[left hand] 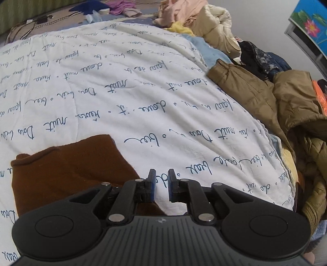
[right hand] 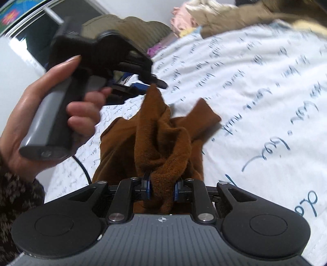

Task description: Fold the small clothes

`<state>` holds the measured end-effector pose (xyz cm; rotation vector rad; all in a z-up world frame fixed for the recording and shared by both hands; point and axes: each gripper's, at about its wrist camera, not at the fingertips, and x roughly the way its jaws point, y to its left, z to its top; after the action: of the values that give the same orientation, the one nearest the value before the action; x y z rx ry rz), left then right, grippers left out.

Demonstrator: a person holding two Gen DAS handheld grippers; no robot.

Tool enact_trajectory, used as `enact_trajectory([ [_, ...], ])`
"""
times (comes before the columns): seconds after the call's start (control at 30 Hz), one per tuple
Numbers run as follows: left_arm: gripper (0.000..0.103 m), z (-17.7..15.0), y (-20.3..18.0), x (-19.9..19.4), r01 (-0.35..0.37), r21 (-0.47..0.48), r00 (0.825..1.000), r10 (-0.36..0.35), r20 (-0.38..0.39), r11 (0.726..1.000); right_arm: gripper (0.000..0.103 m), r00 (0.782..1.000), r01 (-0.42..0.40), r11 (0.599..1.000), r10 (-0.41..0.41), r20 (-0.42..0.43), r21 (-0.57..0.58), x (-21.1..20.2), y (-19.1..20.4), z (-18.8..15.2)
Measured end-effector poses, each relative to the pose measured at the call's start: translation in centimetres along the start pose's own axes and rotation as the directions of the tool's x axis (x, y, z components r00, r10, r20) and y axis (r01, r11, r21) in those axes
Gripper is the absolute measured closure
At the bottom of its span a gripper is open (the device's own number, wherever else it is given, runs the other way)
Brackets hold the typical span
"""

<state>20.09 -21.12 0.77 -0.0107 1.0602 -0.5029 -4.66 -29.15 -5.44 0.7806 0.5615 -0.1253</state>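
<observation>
A small brown knit garment (left hand: 67, 174) lies on the white quilt with blue script (left hand: 122, 92), at the lower left of the left wrist view. My left gripper (left hand: 161, 187) hovers at the garment's right edge with a narrow gap between its jaws and nothing between them. In the right wrist view my right gripper (right hand: 161, 189) is shut on a bunched fold of the brown garment (right hand: 163, 143), lifting it off the quilt (right hand: 265, 92). The left gripper (right hand: 151, 83), held in a hand, sits at the garment's far tip.
A pile of jackets and clothes (left hand: 265, 92) lines the quilt's right side in the left wrist view, with pink and cream garments (left hand: 194, 14) at the far end. Cables and cloths (left hand: 40, 20) lie on the floor beyond. A cable (right hand: 83, 167) runs under the hand.
</observation>
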Motion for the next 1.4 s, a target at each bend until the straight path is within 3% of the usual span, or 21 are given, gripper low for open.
enact_trajectory([
  [0.2, 0.092, -1.0, 2.2, -0.8, -0.007, 0.002, 1.000, 0.007, 0.006, 1.000, 0.080, 0.999, -0.041, 0.996, 0.043, -0.029, 0.085, -0.2, -1.4, -0.3],
  [0.37, 0.092, -2.8, 3.9, -2.6, -0.073, 0.048, 0.996, 0.070, 0.062, 0.996, 0.080, 0.998, -0.050, 0.993, 0.053, -0.029, 0.104, -0.9, -1.5, -0.6],
  [0.6, 0.092, -5.6, 5.2, -4.8, -0.201, 0.109, 0.975, 0.187, 0.122, 0.973, 0.080, 0.997, -0.045, 0.984, 0.054, -0.047, 0.173, -0.7, -2.3, -0.2],
  [0.87, 0.092, -8.0, 5.8, -6.0, -0.280, 0.146, 0.954, 0.258, 0.152, 0.949, 0.082, 0.996, -0.049, 0.967, 0.065, -0.056, 0.249, -1.5, -3.5, -0.4],
  [1.07, 0.092, -9.5, 6.3, -6.1, -0.314, 0.150, 0.944, 0.291, 0.155, 0.937, 0.071, 0.997, -0.026, 0.957, 0.046, -0.064, 0.290, -2.3, -4.5, -0.4],
  [1.17, 0.092, -10.1, 6.5, -6.1, -0.330, 0.156, 0.939, 0.307, 0.156, 0.931, 0.062, 0.999, 0.018, 0.966, -0.007, -0.042, 0.259, -3.6, -4.4, 0.0],
  [1.33, 0.092, -10.9, 6.6, -6.3, -0.349, 0.170, 0.931, 0.321, 0.172, 0.922, 0.062, 0.997, 0.062, 0.989, -0.067, 0.037, 0.135, -5.9, -3.1, 1.1],
  [1.4, 0.092, -11.3, 6.7, -6.3, -0.354, 0.174, 0.929, 0.325, 0.176, 0.919, 0.062, 0.997, 0.043, 0.996, -0.048, 0.062, 0.073, -6.1, -1.8, 2.0],
])
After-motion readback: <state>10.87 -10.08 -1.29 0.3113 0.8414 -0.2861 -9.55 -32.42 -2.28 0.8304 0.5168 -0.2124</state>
